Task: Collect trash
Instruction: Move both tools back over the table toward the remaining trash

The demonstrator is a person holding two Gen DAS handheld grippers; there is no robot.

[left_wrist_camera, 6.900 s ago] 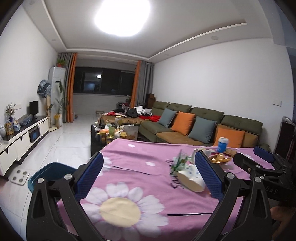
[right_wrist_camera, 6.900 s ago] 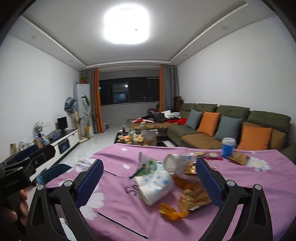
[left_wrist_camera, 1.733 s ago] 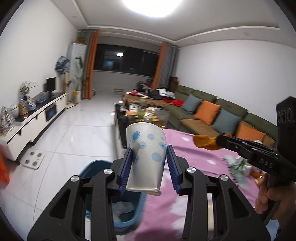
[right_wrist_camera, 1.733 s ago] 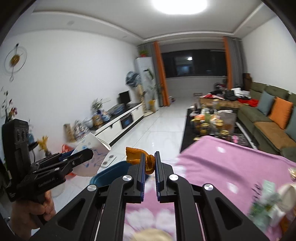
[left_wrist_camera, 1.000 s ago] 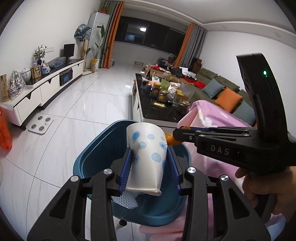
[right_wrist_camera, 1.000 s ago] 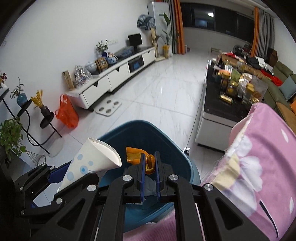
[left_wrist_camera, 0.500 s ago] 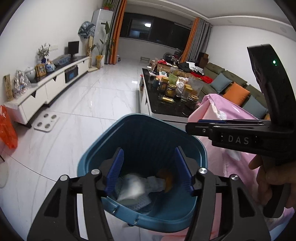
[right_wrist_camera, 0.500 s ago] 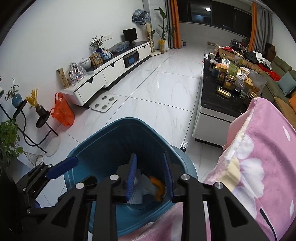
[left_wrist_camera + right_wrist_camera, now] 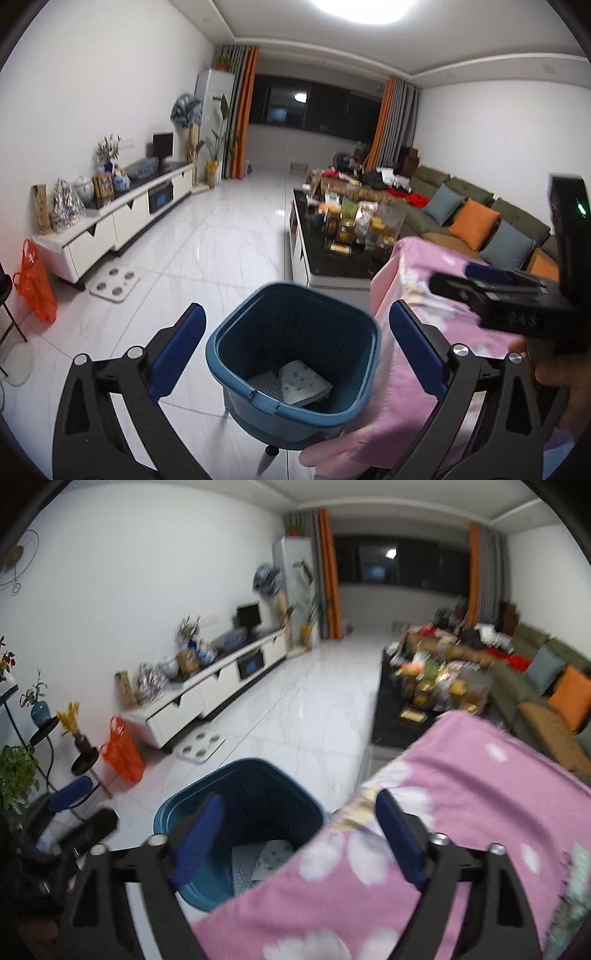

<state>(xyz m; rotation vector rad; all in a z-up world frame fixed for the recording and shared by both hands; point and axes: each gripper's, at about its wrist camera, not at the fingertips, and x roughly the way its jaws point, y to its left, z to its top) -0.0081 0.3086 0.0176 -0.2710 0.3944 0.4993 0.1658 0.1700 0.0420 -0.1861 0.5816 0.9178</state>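
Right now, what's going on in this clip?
A person is clearing trash off a table covered with a pink floral cloth into a blue bin on the floor beside it. Both the left gripper and the right gripper have just been opening and now stand wide with nothing between the jaws. A crushed white paper cup with blue dots lies at the bottom of the bin. In the right wrist view, more litter shows blurred at the far right edge of the cloth.
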